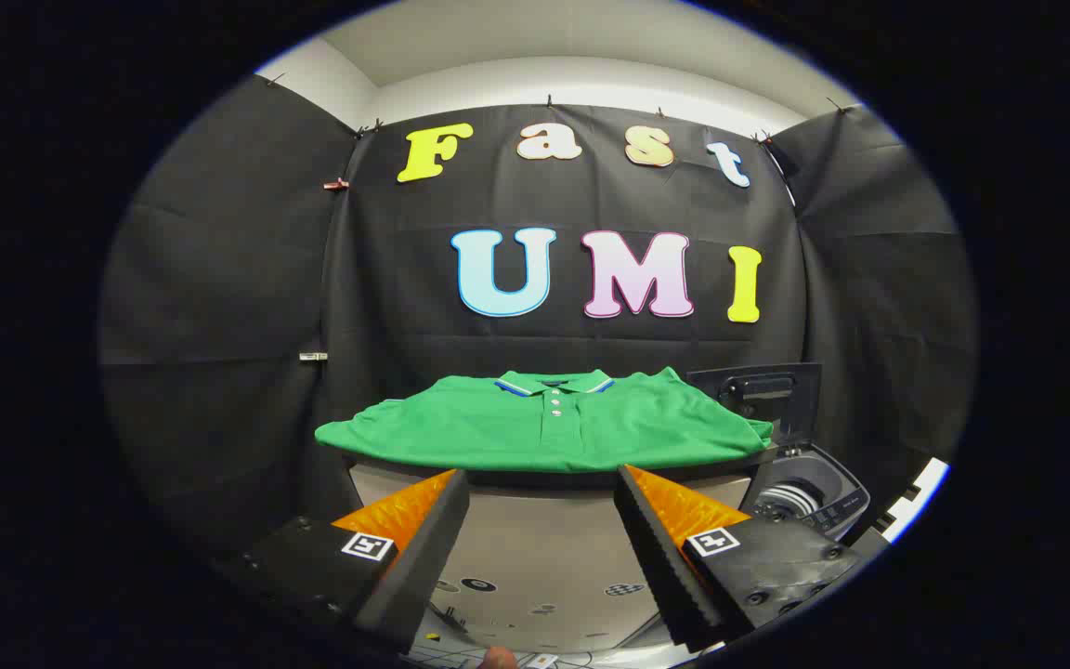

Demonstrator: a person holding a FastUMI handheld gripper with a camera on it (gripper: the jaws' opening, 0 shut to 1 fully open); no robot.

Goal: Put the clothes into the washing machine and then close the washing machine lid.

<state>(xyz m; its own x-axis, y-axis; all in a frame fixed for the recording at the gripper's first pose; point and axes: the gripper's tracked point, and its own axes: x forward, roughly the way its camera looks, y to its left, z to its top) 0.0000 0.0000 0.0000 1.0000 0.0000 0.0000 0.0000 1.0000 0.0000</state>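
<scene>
The claw (pixel 542 483) is seen nearest, with its two fingers (pixel 424 548) spread wide apart and nothing held between them; a square marker (pixel 367 545) is fixed on the body behind each finger. Between the fingers, low down, a pale floor (pixel 535 567) with a few small round marks is seen, and a fingertip of a person (pixel 498 659) is just visible at the bottom. Just beyond the fingertips, the front edge of the surface (pixel 549 479) is met. A green polo shirt (pixel 544 429) is laid flat on the surface, folded, with its collar turned toward the far wall, its button placket centred and its edges hanging slightly over the surface on both sides. The shirt is ahead of the claw and is not touched by either finger. To the right of the surface, and lower, the washing machine (pixel 814 502) is located, its drum opening exposed. Its lid (pixel 763 395) is raised upright behind the opening, next to the right end of the shirt. Black cloth (pixel 219 325) is hung behind everything as the wall.
</scene>
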